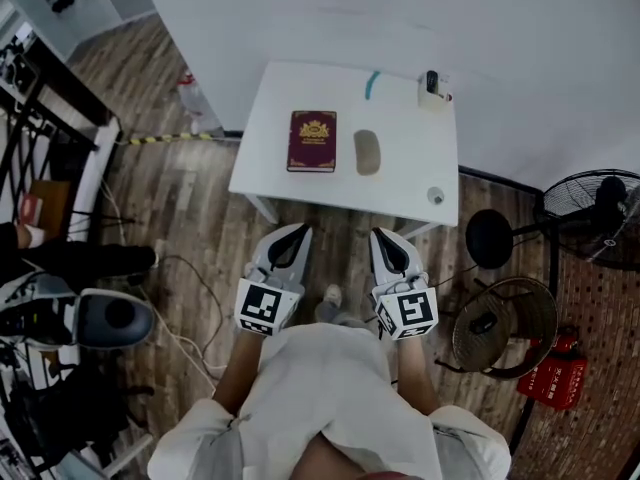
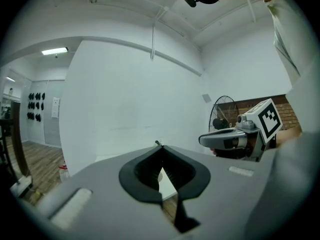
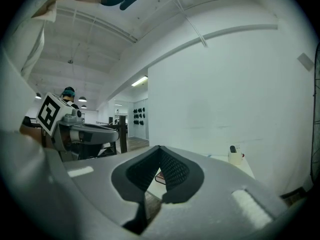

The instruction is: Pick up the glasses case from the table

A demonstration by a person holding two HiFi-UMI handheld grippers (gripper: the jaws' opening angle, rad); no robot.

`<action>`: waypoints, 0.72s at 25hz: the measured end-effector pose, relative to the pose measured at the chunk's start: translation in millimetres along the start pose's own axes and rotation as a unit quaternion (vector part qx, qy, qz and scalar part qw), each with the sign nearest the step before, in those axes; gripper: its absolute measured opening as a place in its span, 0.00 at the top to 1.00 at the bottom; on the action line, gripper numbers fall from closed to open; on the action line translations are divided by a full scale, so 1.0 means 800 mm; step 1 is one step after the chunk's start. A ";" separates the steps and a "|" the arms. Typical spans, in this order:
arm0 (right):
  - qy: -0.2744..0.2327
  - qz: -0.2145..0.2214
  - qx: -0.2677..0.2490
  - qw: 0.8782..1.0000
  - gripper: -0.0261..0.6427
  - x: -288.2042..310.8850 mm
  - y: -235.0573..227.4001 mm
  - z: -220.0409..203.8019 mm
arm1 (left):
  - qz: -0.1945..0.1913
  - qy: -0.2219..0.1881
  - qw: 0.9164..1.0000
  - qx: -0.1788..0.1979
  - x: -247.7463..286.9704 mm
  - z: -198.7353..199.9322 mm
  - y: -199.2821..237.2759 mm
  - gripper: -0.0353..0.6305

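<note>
Left hand-held gripper [image 1: 298,232] and right hand-held gripper [image 1: 383,236] were closed, empty, below the table [image 1: 290,86]; one needed opening before straddling the glasses case [image 1: 367,152].

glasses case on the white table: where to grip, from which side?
Probably grip the glasses case across its middle, coming from the near edge of the table. It lies flat with its long axis pointing away from the person, so jaws closing sideways span its narrow width. The book on its left lies apart, leaving room. The right gripper, shut, sits roughly in line.
</note>
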State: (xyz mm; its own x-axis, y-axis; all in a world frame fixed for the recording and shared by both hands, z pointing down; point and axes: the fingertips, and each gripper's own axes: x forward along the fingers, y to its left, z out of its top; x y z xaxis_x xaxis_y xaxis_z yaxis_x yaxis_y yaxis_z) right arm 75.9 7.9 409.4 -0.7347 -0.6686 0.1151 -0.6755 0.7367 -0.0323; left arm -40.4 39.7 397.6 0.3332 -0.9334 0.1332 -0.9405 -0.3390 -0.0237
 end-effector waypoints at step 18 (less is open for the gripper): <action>0.008 0.025 0.012 1.000 0.95 0.069 -0.088 -0.008 | 0.019 0.021 1.000 0.003 0.110 -0.002 0.021 0.92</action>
State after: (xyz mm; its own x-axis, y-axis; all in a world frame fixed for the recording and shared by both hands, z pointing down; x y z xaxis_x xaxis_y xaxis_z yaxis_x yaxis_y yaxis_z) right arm 83.2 -80.6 424.0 -0.7661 -0.6296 0.1291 -0.6399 0.7660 -0.0618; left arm -27.3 -47.9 410.3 0.2938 -0.9400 0.1735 -0.9520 -0.3041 -0.0357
